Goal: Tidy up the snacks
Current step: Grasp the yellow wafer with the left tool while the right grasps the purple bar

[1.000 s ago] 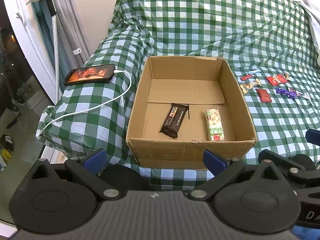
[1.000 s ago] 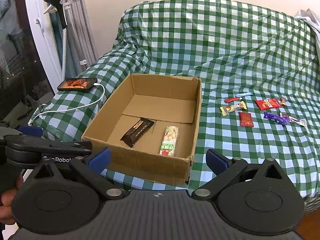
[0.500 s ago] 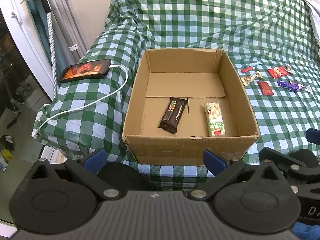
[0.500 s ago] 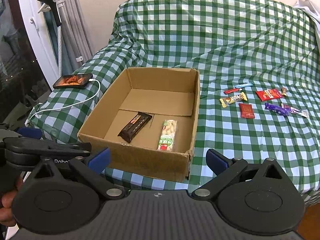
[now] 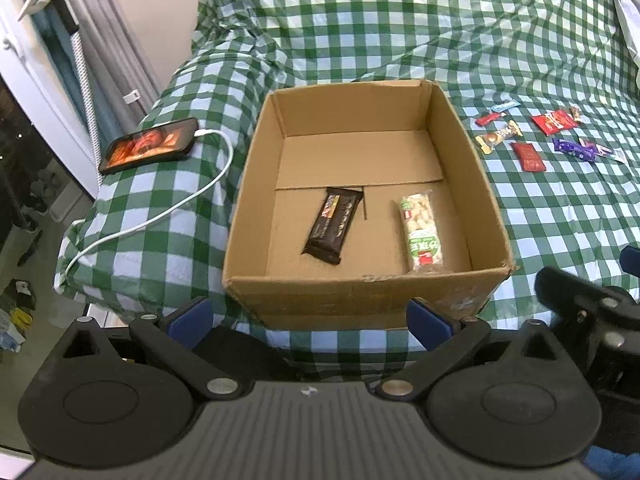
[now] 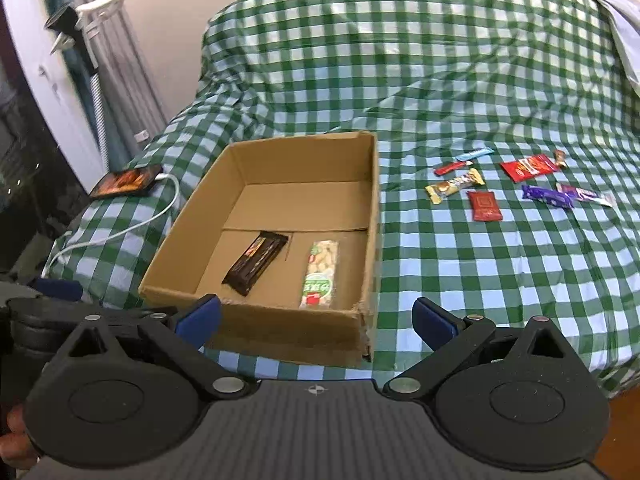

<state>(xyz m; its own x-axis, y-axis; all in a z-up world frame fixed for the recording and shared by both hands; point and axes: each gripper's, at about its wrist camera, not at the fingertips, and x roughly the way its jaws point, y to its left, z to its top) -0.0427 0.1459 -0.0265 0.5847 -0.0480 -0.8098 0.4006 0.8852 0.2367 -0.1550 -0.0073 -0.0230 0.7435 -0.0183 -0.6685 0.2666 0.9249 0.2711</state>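
Observation:
An open cardboard box (image 5: 256,208) (image 6: 372,216) sits on a green checked cloth. Inside lie a dark chocolate bar (image 5: 333,225) (image 6: 256,262) and a clear pack of nuts (image 5: 422,232) (image 6: 320,274). Several small wrapped snacks lie on the cloth to the box's right: a gold bar (image 6: 454,186), a red packet (image 6: 485,206), a larger red packet (image 6: 528,167) and a purple bar (image 6: 546,196). My left gripper (image 5: 308,320) hangs open in front of the box's near wall. My right gripper (image 6: 316,320) is open too, at the box's near right corner, empty.
A phone (image 5: 150,150) with a lit screen lies left of the box, its white cable (image 5: 160,216) trailing over the cloth's edge. A stand and curtain (image 6: 92,76) rise at the far left. A hand (image 6: 14,440) shows at the lower left.
Both grippers have risen and tilted down a little, so the box sits lower and more from above in both views. Neither gripper has opened or shut; the snacks lie as before.

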